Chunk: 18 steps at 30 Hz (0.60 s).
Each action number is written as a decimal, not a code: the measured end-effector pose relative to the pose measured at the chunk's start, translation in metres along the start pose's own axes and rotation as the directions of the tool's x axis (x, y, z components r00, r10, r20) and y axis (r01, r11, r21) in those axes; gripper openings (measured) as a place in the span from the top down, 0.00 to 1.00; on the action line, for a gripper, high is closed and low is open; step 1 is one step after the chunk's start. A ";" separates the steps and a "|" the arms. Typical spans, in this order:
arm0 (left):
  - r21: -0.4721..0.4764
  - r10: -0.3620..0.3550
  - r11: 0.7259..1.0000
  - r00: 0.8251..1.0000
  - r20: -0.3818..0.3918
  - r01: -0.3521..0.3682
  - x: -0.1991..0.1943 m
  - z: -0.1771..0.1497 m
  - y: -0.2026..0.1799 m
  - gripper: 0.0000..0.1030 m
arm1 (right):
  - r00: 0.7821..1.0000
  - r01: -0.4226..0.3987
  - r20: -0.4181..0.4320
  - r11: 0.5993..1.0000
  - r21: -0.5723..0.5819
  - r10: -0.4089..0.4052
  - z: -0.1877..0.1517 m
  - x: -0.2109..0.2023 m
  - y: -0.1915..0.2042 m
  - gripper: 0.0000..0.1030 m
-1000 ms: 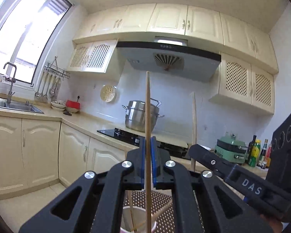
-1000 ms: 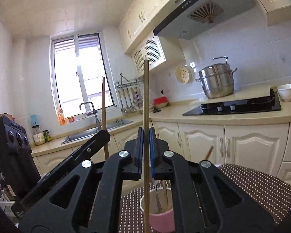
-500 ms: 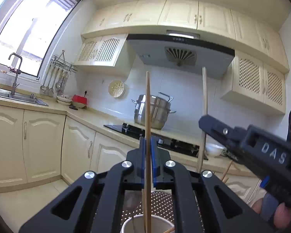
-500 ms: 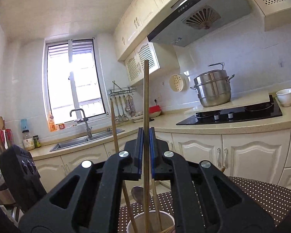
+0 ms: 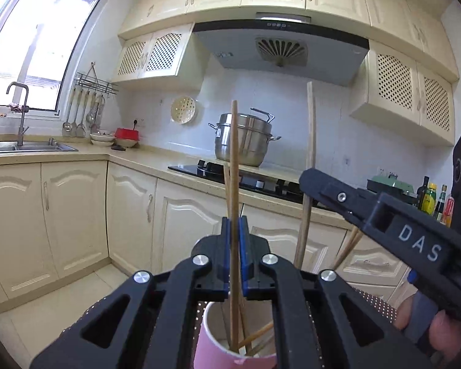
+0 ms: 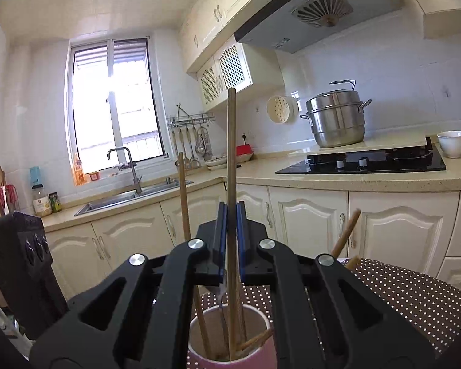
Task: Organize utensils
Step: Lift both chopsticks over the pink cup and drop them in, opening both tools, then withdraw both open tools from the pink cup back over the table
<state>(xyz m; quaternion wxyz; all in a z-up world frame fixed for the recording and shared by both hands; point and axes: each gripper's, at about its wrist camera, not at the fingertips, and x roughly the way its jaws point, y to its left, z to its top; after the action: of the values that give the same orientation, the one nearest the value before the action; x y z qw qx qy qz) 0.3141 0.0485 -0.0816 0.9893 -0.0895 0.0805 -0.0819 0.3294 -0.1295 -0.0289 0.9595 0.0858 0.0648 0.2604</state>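
In the left wrist view my left gripper (image 5: 234, 226) is shut on an upright wooden chopstick (image 5: 234, 160). The stick's lower end reaches inside a pink paper cup (image 5: 215, 319) just below the jaws. My right gripper (image 5: 310, 181) comes in from the right, holding a second chopstick (image 5: 311, 129). In the right wrist view the right gripper (image 6: 231, 213) is shut on its chopstick (image 6: 231, 153), whose lower end stands in the cup (image 6: 258, 316). The left hand's chopstick (image 6: 183, 200) slants into the same cup. Several more sticks lean inside.
The cup stands on a brown cloth with white dots (image 6: 399, 295). A person's hand (image 5: 439, 329) grips the right tool. Behind are cream cabinets, a black hob (image 6: 362, 161) with a steel pot (image 6: 338, 120), a white bowl (image 6: 451, 143) and a sink (image 6: 132, 196).
Both grippers have sunk with their chopsticks still clamped. The cup now sits higher and larger in both views, and the sticks reach deeper into it.
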 end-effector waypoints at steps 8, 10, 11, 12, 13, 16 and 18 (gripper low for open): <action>-0.043 -0.007 0.999 0.996 -0.086 0.003 -0.013 -0.010 0.005 0.89 | 0.999 0.019 -0.033 0.999 -0.050 -0.021 -0.006 -0.016 0.006 0.94; -0.065 -0.006 0.998 0.996 -0.086 0.000 -0.020 -0.009 0.007 0.65 | 0.999 0.025 -0.041 0.999 -0.047 -0.027 -0.007 -0.019 0.006 0.94; -0.063 0.002 0.998 0.997 -0.079 -0.007 -0.023 -0.009 0.007 0.65 | 0.999 0.027 -0.042 0.998 -0.050 -0.029 -0.007 -0.020 0.006 0.93; -0.059 0.004 0.998 0.997 -0.074 -0.009 -0.027 -0.007 0.007 0.65 | 0.998 0.029 -0.047 0.998 -0.054 -0.032 -0.007 -0.021 0.007 0.93; -0.053 0.009 0.999 0.997 -0.076 -0.013 -0.031 -0.006 0.007 0.63 | 0.998 0.032 -0.052 0.998 -0.057 -0.035 -0.008 -0.021 0.008 0.93; -0.043 0.052 0.998 0.995 -0.086 -0.056 -0.040 -0.003 0.006 0.55 | 0.997 0.038 -0.062 0.997 -0.060 -0.041 -0.009 -0.023 0.010 0.93; -0.051 0.073 0.996 0.994 -0.086 -0.078 -0.048 -0.001 0.007 0.51 | 0.997 0.040 -0.070 0.997 -0.068 -0.045 -0.011 -0.023 0.013 0.93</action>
<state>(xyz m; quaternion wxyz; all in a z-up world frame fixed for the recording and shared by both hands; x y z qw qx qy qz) 0.2683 0.0635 -0.0766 0.9847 -0.1094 0.1276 -0.0459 0.3013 -0.1292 -0.0354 0.9642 0.0432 0.0923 0.2447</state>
